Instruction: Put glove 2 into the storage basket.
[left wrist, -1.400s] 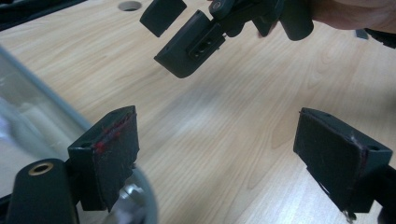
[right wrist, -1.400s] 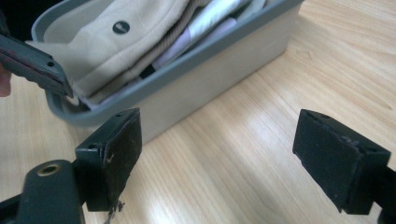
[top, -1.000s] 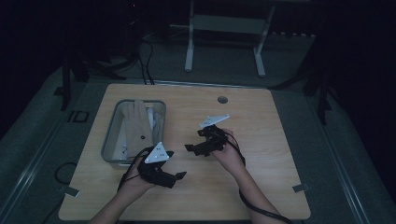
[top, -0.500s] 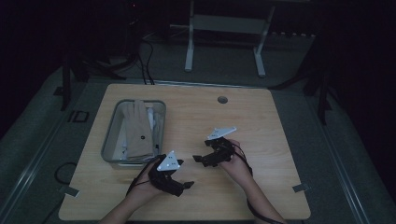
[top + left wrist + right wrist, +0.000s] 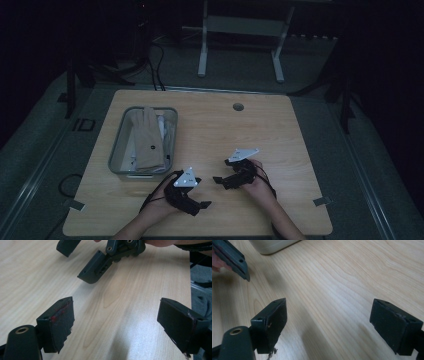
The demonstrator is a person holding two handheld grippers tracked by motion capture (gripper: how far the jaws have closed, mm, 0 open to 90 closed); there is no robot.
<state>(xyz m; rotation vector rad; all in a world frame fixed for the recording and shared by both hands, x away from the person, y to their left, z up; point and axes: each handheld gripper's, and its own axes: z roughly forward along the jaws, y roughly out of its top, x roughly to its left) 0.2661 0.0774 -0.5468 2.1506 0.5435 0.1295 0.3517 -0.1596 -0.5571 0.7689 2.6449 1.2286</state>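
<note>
Both grippers rest low over the pale wooden table (image 5: 280,130), in front of the grey metal tray (image 5: 116,150). The left gripper (image 5: 117,322) has its blocky black jaws wide apart, holding nothing. The right gripper (image 5: 329,325) is equally wide, also holding nothing. A beige fabric glove (image 5: 147,140) lies flat inside the tray.

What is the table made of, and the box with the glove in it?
The table looks like pale wood, or a wood-look laminate: grain lines run across it. The box seems grey plastic or metal, hard to tell. The glove looks like soft tan fabric.
</note>
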